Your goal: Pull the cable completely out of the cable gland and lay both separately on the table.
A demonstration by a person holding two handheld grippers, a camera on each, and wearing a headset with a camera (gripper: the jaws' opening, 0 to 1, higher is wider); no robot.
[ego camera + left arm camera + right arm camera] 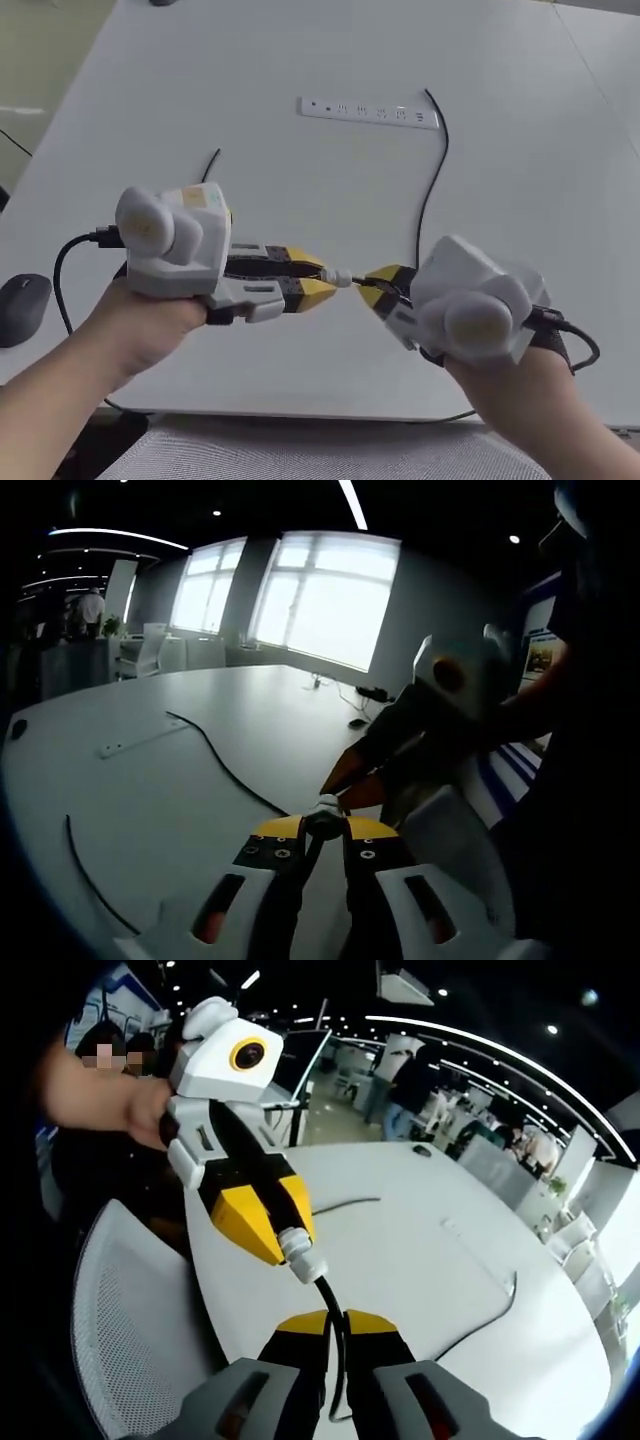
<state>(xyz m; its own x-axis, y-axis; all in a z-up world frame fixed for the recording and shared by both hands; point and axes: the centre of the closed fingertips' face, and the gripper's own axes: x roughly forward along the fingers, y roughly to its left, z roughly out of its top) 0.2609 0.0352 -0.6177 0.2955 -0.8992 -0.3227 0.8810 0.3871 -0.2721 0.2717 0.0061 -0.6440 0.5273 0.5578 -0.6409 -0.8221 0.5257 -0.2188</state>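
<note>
Above the white table (300,200) both grippers meet tip to tip. My left gripper (325,283) is shut on the small white cable gland (338,278), which pokes out past its yellow fingertips. In the left gripper view the gland (322,815) sits pinched between the jaws of the left gripper (323,828). A black cable (360,283) runs out of the gland into my right gripper (377,283), which is shut on it. In the right gripper view the cable (333,1310) passes from the gland (300,1250) down between the jaws of the right gripper (337,1322).
A white power strip (370,112) lies at the far middle of the table, and its black cord (432,190) runs toward the near edge. A short black cable (210,165) lies at left. A dark mouse (22,305) sits by the left edge. A mesh chair (300,450) stands below.
</note>
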